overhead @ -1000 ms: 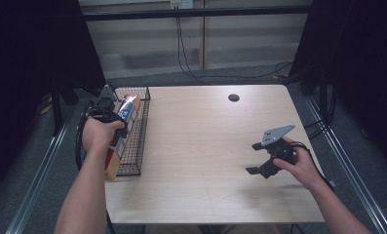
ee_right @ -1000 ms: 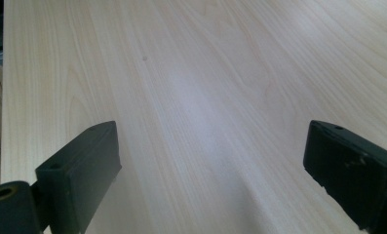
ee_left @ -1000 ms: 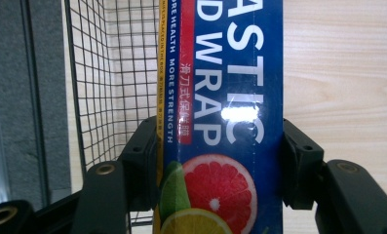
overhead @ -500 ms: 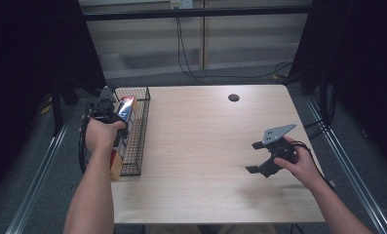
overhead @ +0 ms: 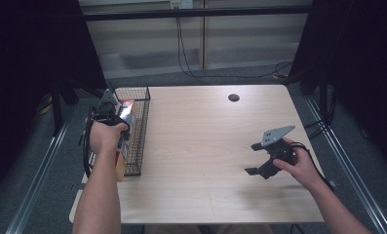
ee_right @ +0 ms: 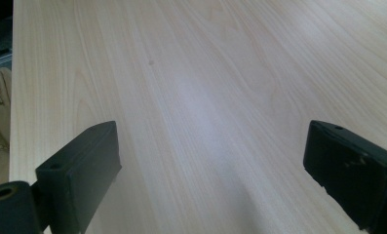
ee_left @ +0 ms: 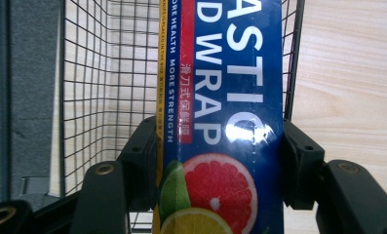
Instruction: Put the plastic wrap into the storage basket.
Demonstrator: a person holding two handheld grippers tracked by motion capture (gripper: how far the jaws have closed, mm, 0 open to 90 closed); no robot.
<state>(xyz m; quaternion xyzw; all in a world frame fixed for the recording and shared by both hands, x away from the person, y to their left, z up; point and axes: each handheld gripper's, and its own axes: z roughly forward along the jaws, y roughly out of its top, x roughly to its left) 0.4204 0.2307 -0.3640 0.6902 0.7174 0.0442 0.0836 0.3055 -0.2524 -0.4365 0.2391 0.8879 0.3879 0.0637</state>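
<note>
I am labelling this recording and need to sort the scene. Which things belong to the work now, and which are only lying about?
In use:
- left claw, shut on the plastic wrap box
- wire basket, which the box is held over

Idle or background:
- right claw, open above bare table
- dark round hole in the tabletop
- cables behind the table

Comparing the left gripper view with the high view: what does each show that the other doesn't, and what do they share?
Left gripper view alone: the printed lettering and the grapefruit picture on the plastic wrap box, with a jaw pressed to each side.

High view alone: the right gripper, open above the table, the person's forearms, and the dark round hole in the tabletop.

Both: the box, the wire basket and the wooden tabletop.
</note>
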